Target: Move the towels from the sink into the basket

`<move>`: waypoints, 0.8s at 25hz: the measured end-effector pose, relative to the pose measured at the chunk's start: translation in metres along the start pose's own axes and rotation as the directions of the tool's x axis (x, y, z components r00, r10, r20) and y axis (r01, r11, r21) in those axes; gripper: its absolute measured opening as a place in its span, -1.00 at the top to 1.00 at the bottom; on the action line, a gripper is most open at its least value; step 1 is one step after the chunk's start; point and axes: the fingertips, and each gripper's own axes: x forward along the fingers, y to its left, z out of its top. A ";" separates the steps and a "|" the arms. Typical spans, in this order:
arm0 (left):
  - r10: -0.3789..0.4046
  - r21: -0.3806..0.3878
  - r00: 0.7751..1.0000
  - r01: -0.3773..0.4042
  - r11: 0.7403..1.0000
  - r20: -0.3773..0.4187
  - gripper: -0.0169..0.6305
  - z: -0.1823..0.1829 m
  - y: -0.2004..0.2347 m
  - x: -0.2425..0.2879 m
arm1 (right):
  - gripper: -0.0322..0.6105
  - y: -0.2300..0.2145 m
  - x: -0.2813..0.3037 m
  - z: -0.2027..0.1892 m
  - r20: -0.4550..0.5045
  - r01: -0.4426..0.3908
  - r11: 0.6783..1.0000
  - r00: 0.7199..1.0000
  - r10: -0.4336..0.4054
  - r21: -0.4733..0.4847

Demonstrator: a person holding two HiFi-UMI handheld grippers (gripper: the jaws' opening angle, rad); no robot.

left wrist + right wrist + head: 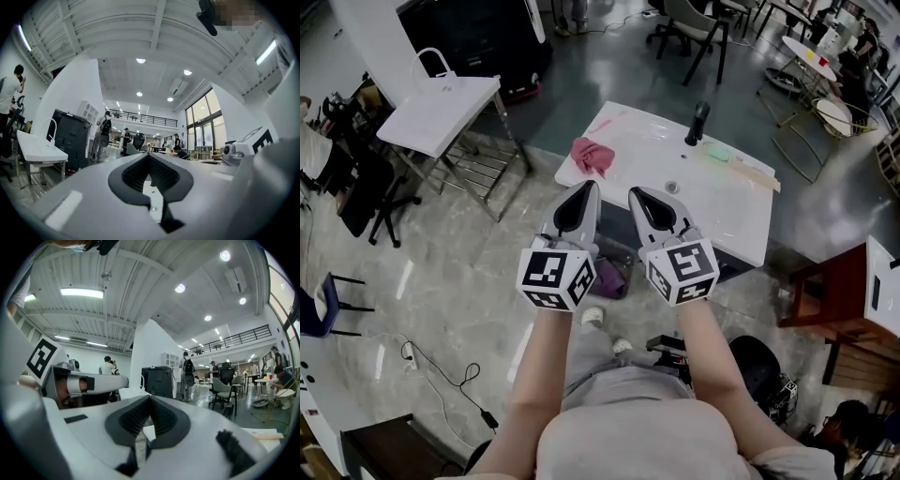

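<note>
Only the head view shows the task's things. One crumpled pink cloth towel lies on the left part of the white rectangular sink top, well apart from the single black upright faucet and the one round drain. A small green pad lies just right of the faucet's base. A purple object sits low under the sink's near edge, partly hidden; what it is cannot be told.

The left gripper and the right gripper are held side by side over the near edge of the sink, both pointing forward. Each carries one cube printed with black-and-white square patterns, the only print that can be made out.

The gripper views look level across the room. In the left gripper view the left gripper has its ribbed pads meeting at the tips, with nothing between them. In the right gripper view the right gripper is closed the same way, and empty. Both of these views show a tall black cabinet, standing people, office chairs and a railed upper floor.
</note>
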 end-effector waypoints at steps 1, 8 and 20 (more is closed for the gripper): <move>0.003 0.001 1.000 -0.003 1.000 0.000 0.93 0.000 0.005 0.001 | 0.85 0.000 0.004 -0.002 -0.004 -0.002 1.000 1.000 0.002 -0.002; 0.015 0.003 1.000 -0.015 1.000 -0.023 0.93 -0.008 0.047 0.014 | 0.85 0.000 0.046 -0.015 -0.008 -0.023 0.999 1.000 0.024 0.044; 0.003 -0.030 0.996 -0.006 1.000 -0.088 0.93 -0.033 0.123 0.052 | 0.36 -0.018 0.142 -0.044 -0.063 0.010 0.994 0.998 -0.004 0.106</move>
